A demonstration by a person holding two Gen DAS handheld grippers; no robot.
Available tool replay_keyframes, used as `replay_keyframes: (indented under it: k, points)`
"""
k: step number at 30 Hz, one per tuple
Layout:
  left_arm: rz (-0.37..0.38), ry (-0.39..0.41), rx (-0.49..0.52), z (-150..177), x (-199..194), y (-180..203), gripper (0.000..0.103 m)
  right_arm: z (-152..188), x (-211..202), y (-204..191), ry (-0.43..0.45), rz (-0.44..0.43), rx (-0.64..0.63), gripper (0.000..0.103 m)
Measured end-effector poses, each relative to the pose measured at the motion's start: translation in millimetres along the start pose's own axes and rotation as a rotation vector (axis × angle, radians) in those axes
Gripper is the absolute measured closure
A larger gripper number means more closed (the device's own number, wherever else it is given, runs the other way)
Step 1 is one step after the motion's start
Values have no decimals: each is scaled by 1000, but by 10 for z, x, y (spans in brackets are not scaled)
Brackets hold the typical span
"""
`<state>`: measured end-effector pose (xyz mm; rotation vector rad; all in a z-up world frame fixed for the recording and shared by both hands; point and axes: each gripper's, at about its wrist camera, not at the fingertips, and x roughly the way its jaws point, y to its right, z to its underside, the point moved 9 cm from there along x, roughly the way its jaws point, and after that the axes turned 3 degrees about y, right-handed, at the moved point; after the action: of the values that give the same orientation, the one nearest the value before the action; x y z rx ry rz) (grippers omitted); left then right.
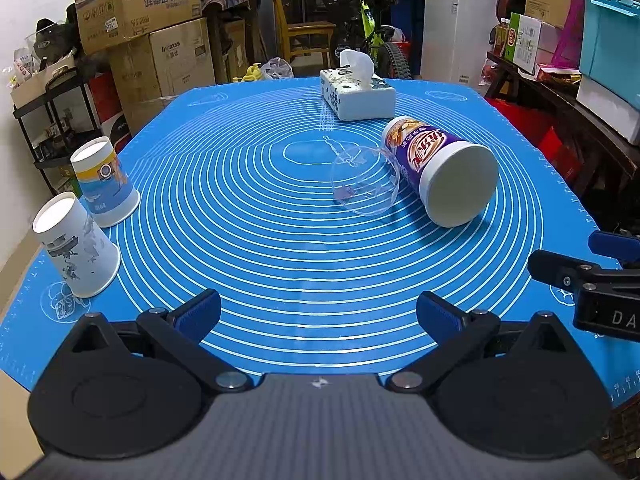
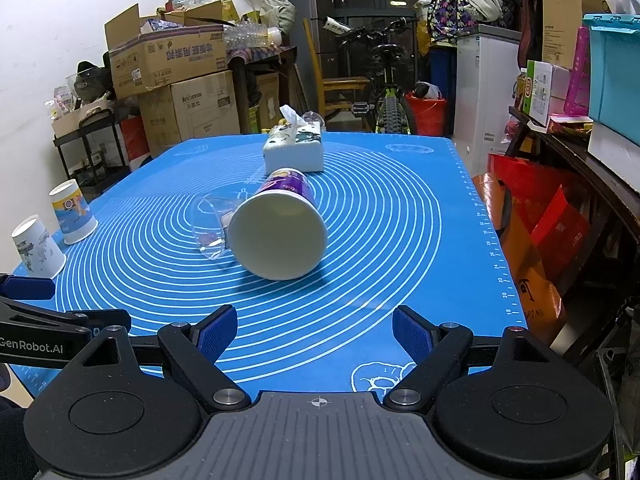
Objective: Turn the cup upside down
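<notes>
A purple-and-white paper cup (image 1: 440, 168) lies on its side on the blue mat (image 1: 280, 248), its white flat end toward me; it also shows in the right wrist view (image 2: 280, 228). A clear plastic cup (image 1: 364, 184) lies on its side touching it on the left, also visible in the right wrist view (image 2: 212, 224). Two paper cups stand upside down at the mat's left edge: one blue-yellow (image 1: 106, 182), one grey-printed (image 1: 76, 246). My left gripper (image 1: 318, 314) is open and empty near the mat's front edge. My right gripper (image 2: 314, 332) is open and empty, short of the purple cup.
A tissue box (image 1: 356, 94) stands at the back of the mat, behind the lying cups. Cardboard boxes (image 1: 140, 12) and a black rack are at left, a bicycle and a white cabinet behind, cluttered shelves (image 2: 560, 128) at right. The right gripper's fingers (image 1: 560, 268) show at the left view's right edge.
</notes>
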<state>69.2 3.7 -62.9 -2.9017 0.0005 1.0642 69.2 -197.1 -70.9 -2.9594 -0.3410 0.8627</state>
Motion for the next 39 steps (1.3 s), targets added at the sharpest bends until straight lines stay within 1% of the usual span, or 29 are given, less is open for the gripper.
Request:
replay_keyframes:
  k: [17, 24, 27, 33, 36, 39]
  points:
    - [-6, -1, 6, 6, 9, -10, 1, -10, -4, 15, 1, 7, 1, 16]
    - [-7, 6, 13, -47, 35, -9, 1, -26, 12, 53, -2, 14, 1, 16]
    - [-4, 14, 18, -97, 57, -5, 1, -28, 15, 59, 1, 14, -3, 16]
    - [3, 73, 70, -291, 216, 35, 1, -163, 65, 103, 20, 16, -14, 16]
    - [29, 75, 89, -378, 350, 79, 1, -240, 105, 135, 33, 17, -14, 16]
    - [70, 81, 120, -494, 486, 153, 1, -318, 160, 160, 38, 22, -14, 16]
